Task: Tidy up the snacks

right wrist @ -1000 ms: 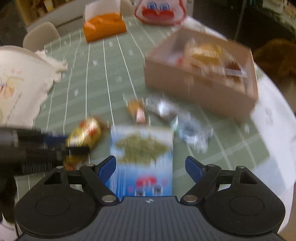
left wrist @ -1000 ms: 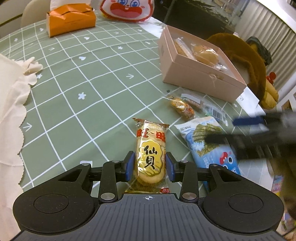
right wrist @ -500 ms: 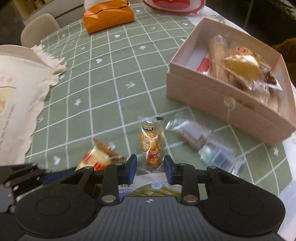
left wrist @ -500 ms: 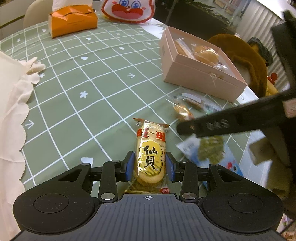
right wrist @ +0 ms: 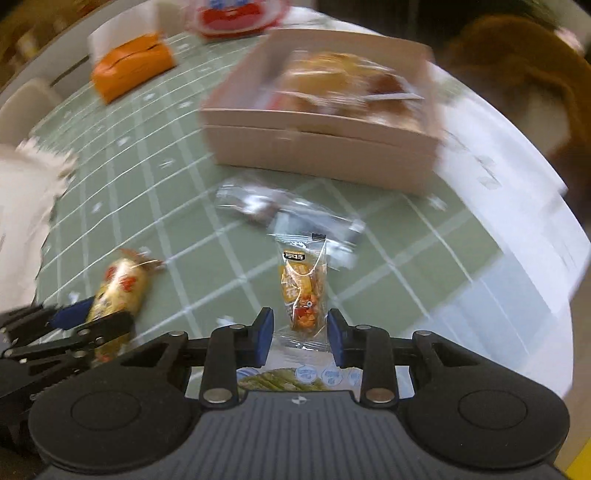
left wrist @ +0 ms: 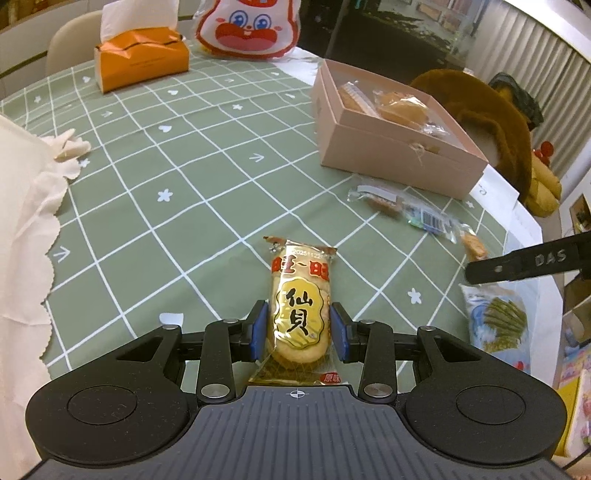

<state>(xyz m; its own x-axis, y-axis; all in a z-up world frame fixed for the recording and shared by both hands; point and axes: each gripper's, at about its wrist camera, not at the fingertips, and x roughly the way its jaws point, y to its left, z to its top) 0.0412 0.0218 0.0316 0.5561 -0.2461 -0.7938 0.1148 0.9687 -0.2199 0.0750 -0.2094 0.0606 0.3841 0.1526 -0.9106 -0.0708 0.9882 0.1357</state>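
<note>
My left gripper [left wrist: 299, 328] is shut on a yellow rice cracker packet [left wrist: 301, 306] over the green checked tablecloth [left wrist: 177, 192]. In the right wrist view that packet [right wrist: 122, 288] sticks out of the left gripper [right wrist: 92, 317] at the lower left. My right gripper [right wrist: 300, 325] is shut on a small orange snack packet [right wrist: 303, 291] in a clear wrapper. A blue seaweed snack packet [right wrist: 295, 378] lies under it. The pink snack box [left wrist: 388, 158] stands open beyond, with several wrapped snacks inside. From the left wrist, one right finger [left wrist: 524, 264] shows at the right edge.
Two clear-wrapped snacks [left wrist: 380, 197] lie in front of the box. An orange tissue box [left wrist: 142, 61] and a red-and-white cartoon bag [left wrist: 247, 29] stand at the far side. A white cloth [left wrist: 22, 221] covers the left. A brown plush toy [left wrist: 491, 122] sits beyond the table's right edge.
My right gripper closed on the small orange packet and swung to the right with it, away from the blue seaweed packet. The left gripper kept still with the rice cracker.
</note>
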